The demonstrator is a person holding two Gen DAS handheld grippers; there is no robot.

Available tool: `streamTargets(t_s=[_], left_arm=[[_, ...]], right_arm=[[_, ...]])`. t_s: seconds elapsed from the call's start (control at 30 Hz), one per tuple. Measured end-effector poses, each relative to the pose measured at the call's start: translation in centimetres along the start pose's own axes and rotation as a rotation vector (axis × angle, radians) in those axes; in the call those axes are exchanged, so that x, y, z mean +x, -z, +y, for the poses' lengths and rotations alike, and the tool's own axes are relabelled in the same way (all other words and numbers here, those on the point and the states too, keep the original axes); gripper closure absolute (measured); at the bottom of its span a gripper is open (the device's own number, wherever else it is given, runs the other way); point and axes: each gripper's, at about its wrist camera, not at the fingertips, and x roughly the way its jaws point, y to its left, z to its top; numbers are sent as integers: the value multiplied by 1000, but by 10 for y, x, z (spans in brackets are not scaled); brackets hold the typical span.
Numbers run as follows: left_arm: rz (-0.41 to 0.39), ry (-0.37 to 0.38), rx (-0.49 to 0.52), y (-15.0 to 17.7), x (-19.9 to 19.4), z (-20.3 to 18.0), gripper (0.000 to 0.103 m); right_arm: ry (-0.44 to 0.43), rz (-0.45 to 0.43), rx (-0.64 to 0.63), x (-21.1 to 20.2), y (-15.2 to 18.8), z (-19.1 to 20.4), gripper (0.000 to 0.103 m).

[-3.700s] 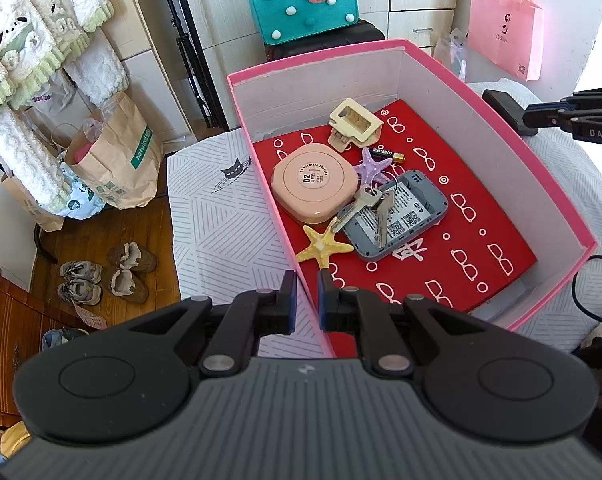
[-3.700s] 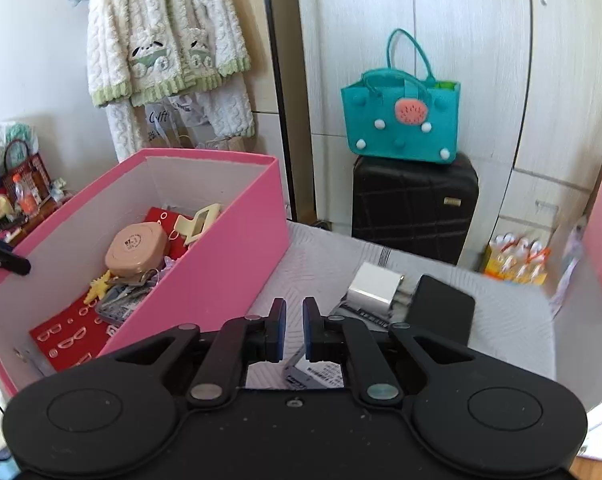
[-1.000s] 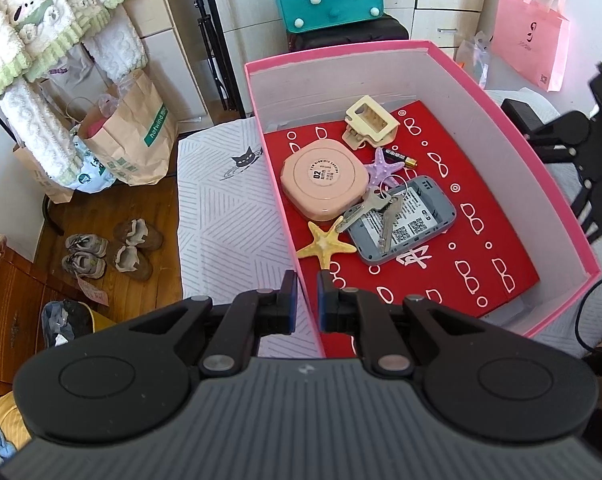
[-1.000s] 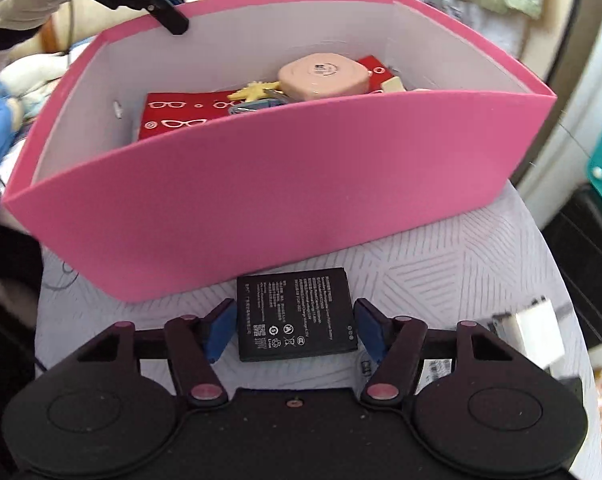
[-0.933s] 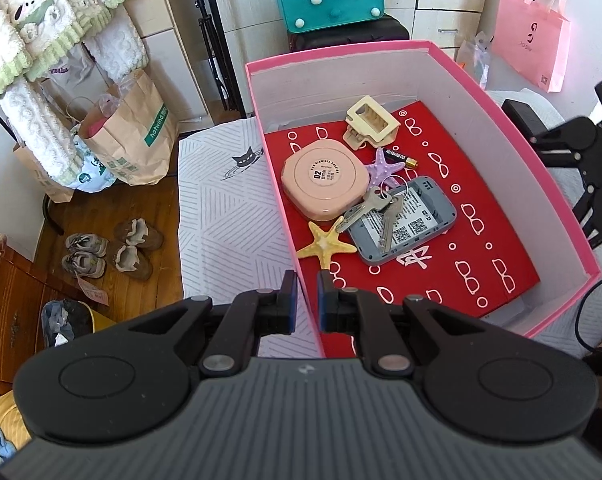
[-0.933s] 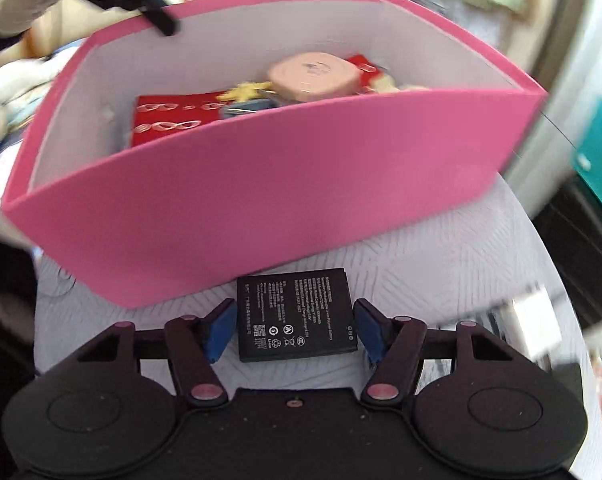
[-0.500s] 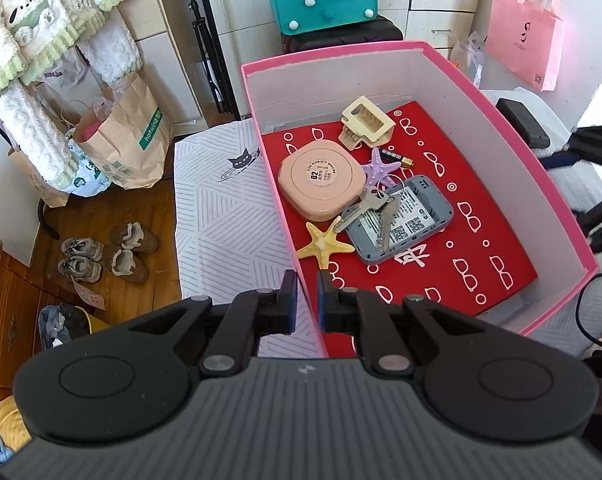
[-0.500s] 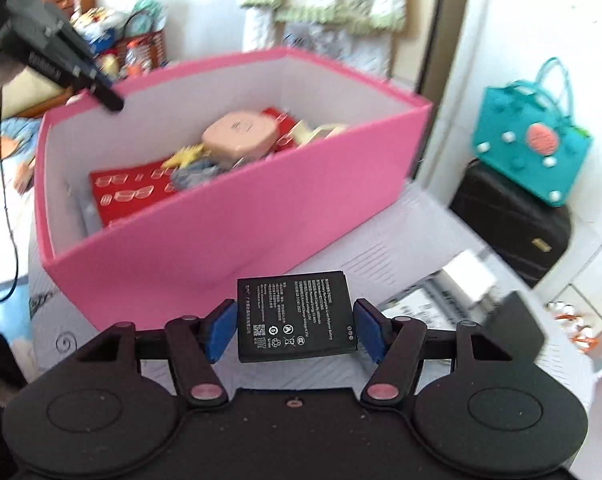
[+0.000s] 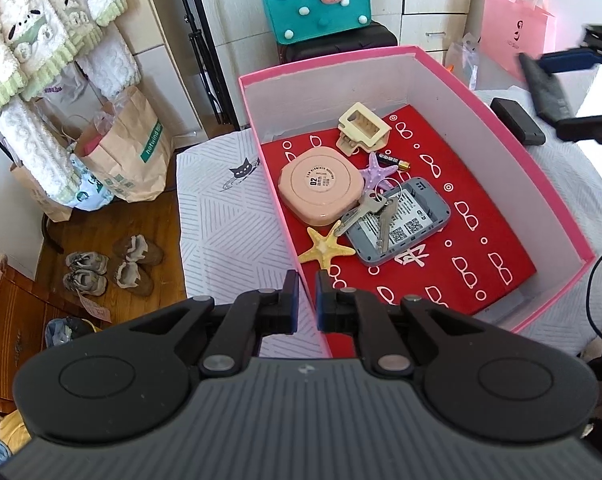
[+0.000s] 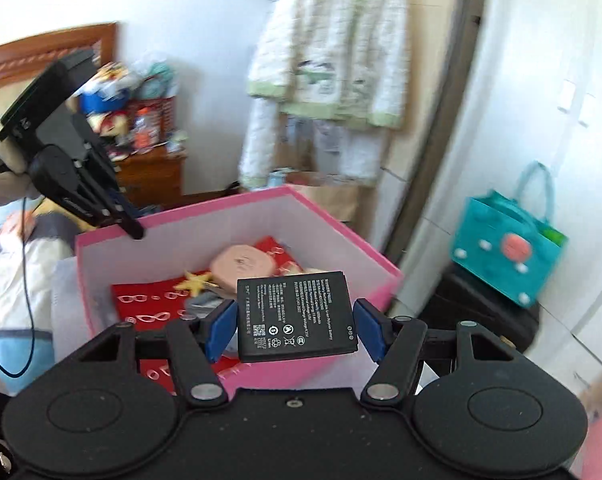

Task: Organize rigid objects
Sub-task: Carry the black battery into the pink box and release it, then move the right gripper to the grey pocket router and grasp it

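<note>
An open pink box stands on the table. It holds a red card, a pink case, a cream hair claw, two starfish, keys and a grey device. My left gripper is shut on the box's near left wall, whose pink edge runs between the pads. In the right wrist view that gripper sits at the box rim. My right gripper is shut on a flat black battery, held level above the box's near wall. From the left wrist view it shows blurred at the far right.
A black slab lies on the patterned cloth right of the box. Behind stand a teal bag on a dark suitcase and a pink bag. Paper bags and shoes are on the floor at left.
My right gripper has risen with the battery from table level beside the box to above its rim and has tilted up. The left gripper and the box have stayed put.
</note>
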Motion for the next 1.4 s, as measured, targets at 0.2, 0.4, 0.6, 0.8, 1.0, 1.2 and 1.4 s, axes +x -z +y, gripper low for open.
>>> streamTargets(t_s=[0.2,0.4,0.6,0.8,1.0,1.2,1.4], left_arm=[[-20,-9,-6,2,-2,-1,96],[-31,9,-29,5,-3,4,96],[-37,27,-27,5,-3,6,96],[-51,60,-27,6,-2,11,95],[-59,73,-15,8,-2,12,95],[-62,73,18,9,-1,11,95],[-74,94,9,10,-1,14,95]], right_arm=[[-19,173,-162,67,-21,6,34],[-65,389,-288,110,-20,9,34],[-30,417,-309,110,-12,11,35],[51,253,-200,67,-11,10,35],[123,16,56,12,10,-14,34],[167,-22,245,-17,45,-32,34],[227,-30,510,-4,108,-26,33]])
